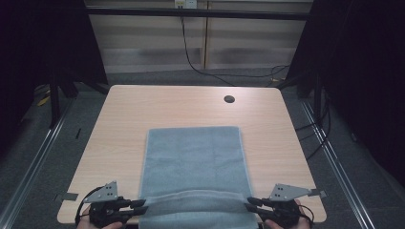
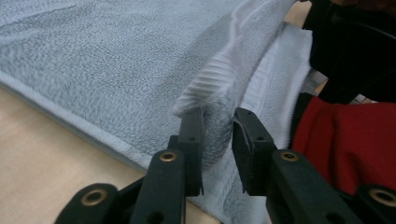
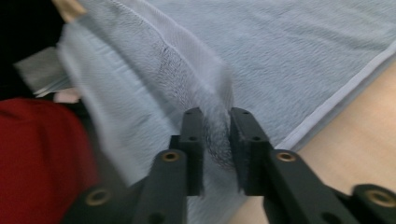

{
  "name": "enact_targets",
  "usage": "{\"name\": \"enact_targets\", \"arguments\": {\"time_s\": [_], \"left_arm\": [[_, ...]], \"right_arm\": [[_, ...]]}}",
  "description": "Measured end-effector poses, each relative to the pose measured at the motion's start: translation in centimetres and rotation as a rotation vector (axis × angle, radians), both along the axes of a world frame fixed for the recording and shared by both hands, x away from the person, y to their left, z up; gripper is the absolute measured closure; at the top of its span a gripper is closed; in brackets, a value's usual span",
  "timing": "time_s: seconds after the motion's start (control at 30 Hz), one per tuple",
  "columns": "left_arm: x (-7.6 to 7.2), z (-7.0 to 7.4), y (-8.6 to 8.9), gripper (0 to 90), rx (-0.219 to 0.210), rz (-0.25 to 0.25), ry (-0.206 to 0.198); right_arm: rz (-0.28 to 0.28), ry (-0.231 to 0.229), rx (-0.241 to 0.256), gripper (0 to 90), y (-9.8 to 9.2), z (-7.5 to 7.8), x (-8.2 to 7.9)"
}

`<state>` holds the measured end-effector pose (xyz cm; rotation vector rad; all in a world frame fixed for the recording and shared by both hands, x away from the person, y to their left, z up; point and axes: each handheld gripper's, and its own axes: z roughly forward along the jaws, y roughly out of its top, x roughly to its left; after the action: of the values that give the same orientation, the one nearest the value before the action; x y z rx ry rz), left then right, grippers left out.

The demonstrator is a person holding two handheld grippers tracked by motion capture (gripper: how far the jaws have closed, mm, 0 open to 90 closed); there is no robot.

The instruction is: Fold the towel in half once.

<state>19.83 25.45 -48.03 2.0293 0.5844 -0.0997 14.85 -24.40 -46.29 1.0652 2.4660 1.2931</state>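
Grey-blue terry, that's what the towel (image 1: 193, 162) was, spread lengthwise down the middle of the wooden table (image 1: 119, 124) and running off the bottom edge of the high view. The near end was bunched into a raised roll across the bottom centre of that view, and that's where both tools were.

The left gripper (image 1: 141, 206) sat at the bottom left, clamped onto the towel's near left corner; in the left gripper view the ribbed hem was pinched between the jaws, centre of the frame (image 2: 217, 140). The right gripper (image 1: 250, 205) mirrored it at the bottom right, and its own view showed the cloth squeezed tight between its jaws too (image 3: 217, 140). A bit of red sleeve (image 2: 345, 140) showed at the right of the left gripper view.

My read: this looked like the very start of a fold. Corners were grabbed and the near edge lifted a little, but the far edge, up around mid-frame, lay flat and untouched. Carrying the near end over to meet it looked like it was all left to do.
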Motion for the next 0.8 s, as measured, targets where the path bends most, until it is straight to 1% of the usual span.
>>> {"name": "enact_targets", "arguments": {"time_s": [0.03, 0.07, 0.1, 0.13, 0.17, 0.2, 0.23, 0.27, 0.33, 0.4, 0.43, 0.47, 0.5, 0.57, 0.6, 0.63, 0.67, 0.7, 0.73, 0.77, 0.8], "left_arm": [[-0.2, 0.1, 0.2, 69.9, -0.014, 0.000, 0.001], [-0.4, 0.3, 0.4, 67.7, -0.036, 0.002, -0.001], [-0.5, 0.4, 0.7, 65.8, -0.048, 0.007, -0.002], [-0.4, 0.6, 0.8, 63.7, -0.059, 0.021, -0.009], [-0.2, 0.7, 0.9, 60.9, -0.061, 0.026, -0.016], [0.2, 0.7, 1.0, 60.8, -0.059, 0.032, -0.015], [0.7, 0.7, 0.9, 60.3, -0.051, 0.051, -0.029], [1.4, 0.7, 0.8, 59.3, -0.053, 0.061, -0.023], [3.0, 0.5, 0.4, 58.5, -0.035, 0.094, -0.025], [4.8, 0.4, -0.2, 58.5, -0.011, 0.102, -0.025], [5.6, 0.3, -0.6, 58.6, -0.002, 0.126, -0.021], [6.5, 0.2, -1.0, 58.6, 0.010, 0.137, -0.009], [7.3, 0.1, -1.4, 58.6, 0.019, 0.144, -0.007], [8.8, 0.0, -2.2, 58.4, 0.044, 0.152, -0.009], [9.5, 0.0, -2.5, 58.1, 0.062, 0.158, -0.019], [10.3, -0.1, -2.8, 58.1, 0.057, 0.166, -0.014], [11.0, -0.1, -3.2, 58.0, 0.067, 0.161, -0.008], [11.7, -0.2, -3.5, 57.2, 0.082, 0.175, -0.019], [12.4, -0.3, -3.8, 57.2, 0.086, 0.185, -0.014], [13.1, -0.5, -4.0, 57.1, 0.079, 0.201, 0.000], [13.6, -0.6, -4.2, 57.1, 0.080, 0.219, 0.001]], "right_arm": [[-0.002, 0.000, 0.010, 72.5, -0.2, 0.1, -0.4], [0.004, 0.005, 0.025, 70.3, -0.3, 0.1, -0.6], [0.009, 0.003, 0.034, 68.0, -0.4, 0.2, -0.9], [-0.002, -0.002, 0.028, 66.8, -0.5, 0.3, -1.1], [0.001, -0.001, 0.034, 66.7, -0.4, 0.3, -1.0], [-0.002, -0.006, 0.034, 66.0, -0.4, 0.4, -0.8], [-0.010, -0.012, 0.039, 65.1, -0.3, 0.4, -0.5], [-0.019, -0.017, 0.043, 63.7, -0.2, 0.4, 0.1], [-0.026, -0.030, 0.057, 62.6, 0.1, 0.4, 1.3], [-0.028, -0.037, 0.051, 60.8, 0.5, 0.4, 3.0], [-0.031, -0.035, 0.053, 60.6, 0.7, 0.3, 3.9], [-0.030, -0.031, 0.050, 60.4, 0.8, 0.2, 4.8], [-0.036, -0.028, 0.049, 60.2, 1.0, 0.1, 5.8], [-0.042, -0.024, 0.048, 59.9, 1.3, -0.1, 7.8], [-0.049, -0.023, 0.044, 59.9, 1.5, -0.3, 8.8], [-0.055, -0.014, 0.043, 59.8, 1.7, -0.4, 9.7], [-0.055, -0.010, 0.040, 59.5, 1.9, -0.6, 10.7], [-0.061, -0.003, 0.029, 59.2, 2.1, -0.7, 11.5], [-0.061, 0.000, 0.015, 59.0, 2.4, -0.9, 12.3], [-0.065, 0.010, 0.011, 58.5, 2.6, -1.1, 13.0], [-0.069, 0.017, 0.008, 57.9, 2.8, -1.4, 13.7]]}}
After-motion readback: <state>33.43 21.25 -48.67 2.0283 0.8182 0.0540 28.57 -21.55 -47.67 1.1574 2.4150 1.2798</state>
